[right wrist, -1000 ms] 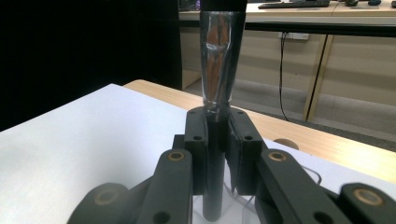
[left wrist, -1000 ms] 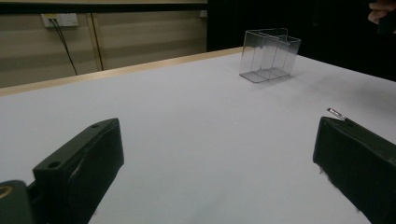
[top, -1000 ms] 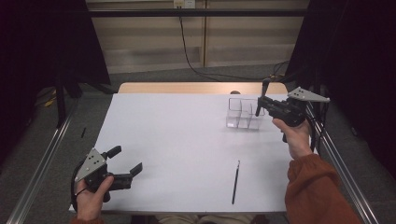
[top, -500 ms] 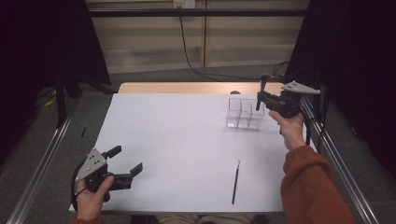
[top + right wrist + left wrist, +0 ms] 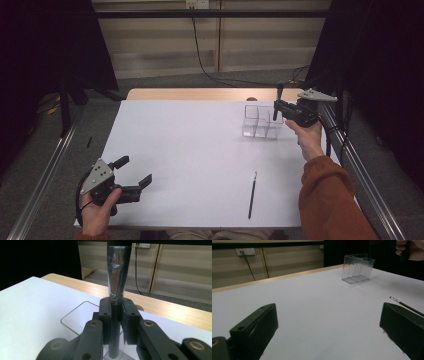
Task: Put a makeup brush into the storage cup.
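A clear box [image 5: 260,121] with compartments stands at the far right of the white table [image 5: 200,150]; it also shows in the left gripper view [image 5: 357,268]. My right gripper [image 5: 276,107] is shut on a black brush [image 5: 278,97] held upright at the box's right end. In the right gripper view the brush [image 5: 118,272] has a foil-wrapped head above the right gripper [image 5: 115,312], and its handle reaches down over a compartment of the box [image 5: 75,315]. My left gripper [image 5: 134,171] stands open and holds nothing at the near left [image 5: 328,325].
A thin black pencil-like stick [image 5: 252,195] lies on the table at the near right, seen beside my left gripper's right jaw as well [image 5: 404,305]. Metal rails run along both table sides. A wooden strip edges the far side.
My right hand has carried the brush a little farther away and up, and stood it more upright at the clear box. The left gripper has not moved.
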